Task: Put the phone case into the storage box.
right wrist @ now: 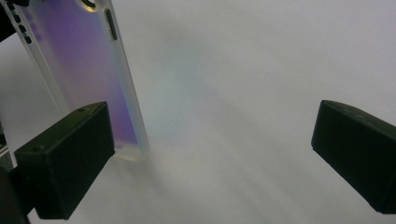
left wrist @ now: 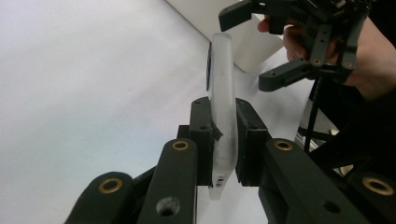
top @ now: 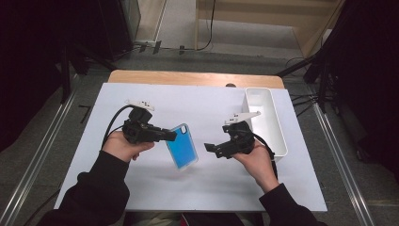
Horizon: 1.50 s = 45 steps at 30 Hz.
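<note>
Phone case (top: 182, 146) gripped in left gripper (top: 170, 135) fingers above table (top: 141, 183); right gripper (top: 211, 148) fingers open, approaching; handover and white bin (top: 277, 123) drop pending.

Both forearms wear dark sleeves. The left gripper (top: 167, 135) and right gripper (top: 211, 148) are black, with brass-ringed pivots on their linkages, blocky black pads, a pale three-cornered plate on top, and black trailing cables

blue phone case (top: 182, 146), white bin (top: 266, 117), black claws
</note>
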### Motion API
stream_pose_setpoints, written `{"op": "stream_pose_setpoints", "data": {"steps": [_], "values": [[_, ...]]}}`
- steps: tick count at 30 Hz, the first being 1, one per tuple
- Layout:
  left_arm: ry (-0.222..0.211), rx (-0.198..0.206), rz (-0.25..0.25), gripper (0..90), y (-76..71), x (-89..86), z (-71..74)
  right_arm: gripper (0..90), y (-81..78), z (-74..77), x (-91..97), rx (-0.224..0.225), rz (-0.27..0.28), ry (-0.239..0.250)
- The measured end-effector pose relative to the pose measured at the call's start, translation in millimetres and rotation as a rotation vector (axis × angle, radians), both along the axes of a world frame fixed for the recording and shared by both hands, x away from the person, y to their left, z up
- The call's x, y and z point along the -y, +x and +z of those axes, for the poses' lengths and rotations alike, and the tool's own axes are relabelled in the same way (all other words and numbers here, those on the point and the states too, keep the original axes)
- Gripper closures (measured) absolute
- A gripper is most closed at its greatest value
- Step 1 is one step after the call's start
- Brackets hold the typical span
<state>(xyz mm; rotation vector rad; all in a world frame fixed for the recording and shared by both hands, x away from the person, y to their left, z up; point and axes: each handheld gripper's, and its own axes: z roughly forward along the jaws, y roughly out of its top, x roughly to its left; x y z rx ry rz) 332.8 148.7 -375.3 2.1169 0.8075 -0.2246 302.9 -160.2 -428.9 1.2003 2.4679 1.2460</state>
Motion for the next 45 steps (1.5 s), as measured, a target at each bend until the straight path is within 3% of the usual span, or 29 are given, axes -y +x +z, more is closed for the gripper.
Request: {"op": "stream_pose_setpoints", "data": {"steps": [6,10,20,26,36,45], "values": [[0.011,0.014,0.038,79.4,1.1,-1.1,2.5,0.0,-6.0,-2.7,-1.0,-0.002,-0.014,0.004],[0.026,0.048,0.063,79.4,1.0,-1.0,5.2,0.0,-10.8,-5.6,-0.7,0.0,-0.028,0.006],[0.02,0.046,0.094,79.4,7.3,1.4,7.2,0.0,-18.5,-10.3,-3.1,0.014,-0.041,0.018],[0.059,0.062,0.117,79.4,12.2,6.7,6.5,0.0,-20.8,-11.4,-5.4,0.016,-0.034,0.027],[0.095,0.06,0.134,79.4,20.1,18.9,8.0,0.0,-22.2,-9.8,-10.8,0.038,-0.037,0.037],[0.1,0.024,0.141,79.4,27.4,30.6,6.9,0.0,-22.7,-6.2,-13.4,0.049,-0.04,0.07]]}}
